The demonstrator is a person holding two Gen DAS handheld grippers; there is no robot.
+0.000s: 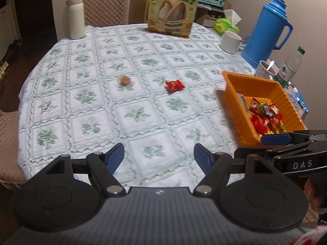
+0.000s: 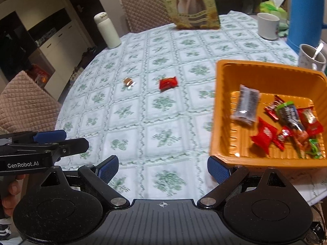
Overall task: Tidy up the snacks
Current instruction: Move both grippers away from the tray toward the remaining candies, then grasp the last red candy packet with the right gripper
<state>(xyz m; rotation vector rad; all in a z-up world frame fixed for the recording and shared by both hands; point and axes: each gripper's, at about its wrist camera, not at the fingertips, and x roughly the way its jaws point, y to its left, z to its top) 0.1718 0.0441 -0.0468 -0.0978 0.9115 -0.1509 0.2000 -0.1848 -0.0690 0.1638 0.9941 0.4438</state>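
Two snacks lie loose mid-desk: a crinkly red foil packet (image 1: 174, 86) and, to its left and apart from it, a small round brown candy (image 1: 125, 80) in clear wrap. Desk (image 1: 61, 106) is round, covered with a white cloth printed in green floral squares, soft and slightly wrinkled.

Orange plastic tray (image 2: 265, 69), ribbed walls, rounded corners, sits at the desk's right side. Inside: a flat grey-black sachet (image 2: 246, 104) and a heap of shiny red, dark and green wrapped sweets (image 2: 290, 122), bunched toward one end; the rest of the tray floor is bare.

Left tongs (image 1: 159, 153) spread wide, blue textured pads, nothing between them, hovering over the near cloth. Right tongs (image 2: 163, 168) also spread wide and empty, right pad close to the tray's near left corner; contact not clear. Both units are black plastic with round hinge discs, side by side.

Far edge: tall seed bag (image 1: 172, 10) standing upright, cream bottle (image 1: 75, 16) at far left, white cup (image 1: 231, 40), blue thermos (image 1: 267, 28), mug with spoon (image 1: 265, 69) and clear water bottle (image 1: 290, 67) along the right rim. Quilted chairs (image 1: 102, 2) ring the desk.

Wide open cloth lies between the tongs and the two loose snacks.
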